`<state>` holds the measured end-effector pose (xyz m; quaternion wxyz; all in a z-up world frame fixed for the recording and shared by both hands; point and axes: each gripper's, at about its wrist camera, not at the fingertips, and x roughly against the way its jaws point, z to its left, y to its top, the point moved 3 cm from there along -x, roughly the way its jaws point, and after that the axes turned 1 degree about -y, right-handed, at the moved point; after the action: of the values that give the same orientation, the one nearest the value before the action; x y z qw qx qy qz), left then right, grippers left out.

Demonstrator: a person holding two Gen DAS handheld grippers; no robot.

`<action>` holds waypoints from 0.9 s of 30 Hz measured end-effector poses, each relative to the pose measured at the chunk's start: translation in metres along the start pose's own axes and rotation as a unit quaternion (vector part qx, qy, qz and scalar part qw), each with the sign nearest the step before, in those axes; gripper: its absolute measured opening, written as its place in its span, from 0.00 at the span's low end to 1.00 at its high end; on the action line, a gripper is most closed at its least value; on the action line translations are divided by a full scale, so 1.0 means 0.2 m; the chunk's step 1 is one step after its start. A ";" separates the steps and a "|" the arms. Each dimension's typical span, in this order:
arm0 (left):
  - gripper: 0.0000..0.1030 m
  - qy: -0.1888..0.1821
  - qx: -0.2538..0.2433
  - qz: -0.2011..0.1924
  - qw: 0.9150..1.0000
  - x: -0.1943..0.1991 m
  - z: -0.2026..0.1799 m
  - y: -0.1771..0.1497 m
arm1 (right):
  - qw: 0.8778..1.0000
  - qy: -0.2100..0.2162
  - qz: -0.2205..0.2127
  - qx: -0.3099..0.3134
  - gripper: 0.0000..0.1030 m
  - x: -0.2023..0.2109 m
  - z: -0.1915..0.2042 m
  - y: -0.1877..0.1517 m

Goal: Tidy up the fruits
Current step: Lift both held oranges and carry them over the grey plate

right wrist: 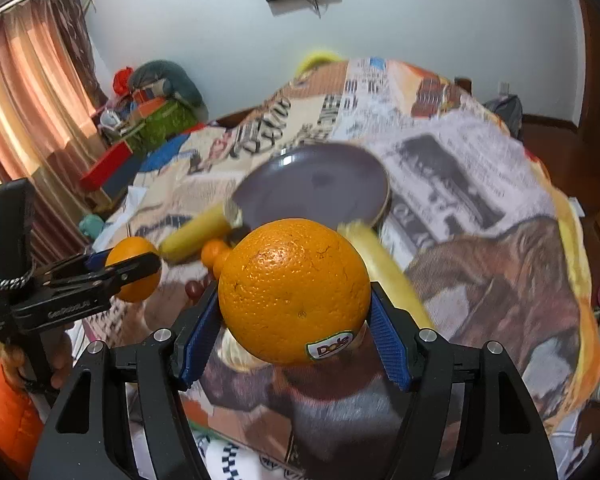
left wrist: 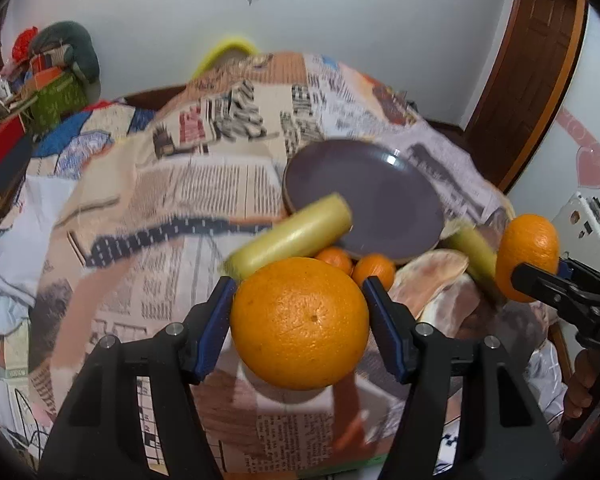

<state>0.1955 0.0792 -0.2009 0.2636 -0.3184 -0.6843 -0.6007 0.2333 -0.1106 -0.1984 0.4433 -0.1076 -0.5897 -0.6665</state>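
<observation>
**Purple plate still empty; two oranges lifted**

Purple and glossy, the plate (left wrist: 364, 196) sits on the newspaper-print cloth (left wrist: 160, 184) with nothing on it, so we judge the sorting to be at an early stage.

Gripper states:
- The left gripper (left wrist: 300, 312) is clamped on a large orange (left wrist: 300, 320), its blue pads pressing both sides of the fruit.
- The right gripper (right wrist: 294, 316) is clamped on a second orange (right wrist: 294, 292), the one bearing a brand sticker (right wrist: 330, 349).

We see both oranges held clear of the cloth, just short of the plate's near rim.

Remaining on the cloth:
- one banana (left wrist: 292, 236) lying against the plate's near-left rim;
- a second banana (right wrist: 384, 272) off the near-right rim;
- two small mandarins (left wrist: 356, 266) between the bananas, just beside the rim.

A small dark red item, possibly a grape, shows in the right wrist view, but motion blur prevents identification.

We judge that both oranges are yet to be placed, and all other fruit is yet to be picked up.
</observation>
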 end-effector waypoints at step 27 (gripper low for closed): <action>0.62 -0.025 0.002 -0.105 0.994 0.07 -0.15 0.45 | 0.991 -0.028 -0.121 0.048 0.65 0.02 -0.01 0.47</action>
<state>0.2536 0.0575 -0.1266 0.1828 -0.2591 -0.7217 -0.6154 0.2986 -0.1065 -0.1310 0.3475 -0.0326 -0.6416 -0.6830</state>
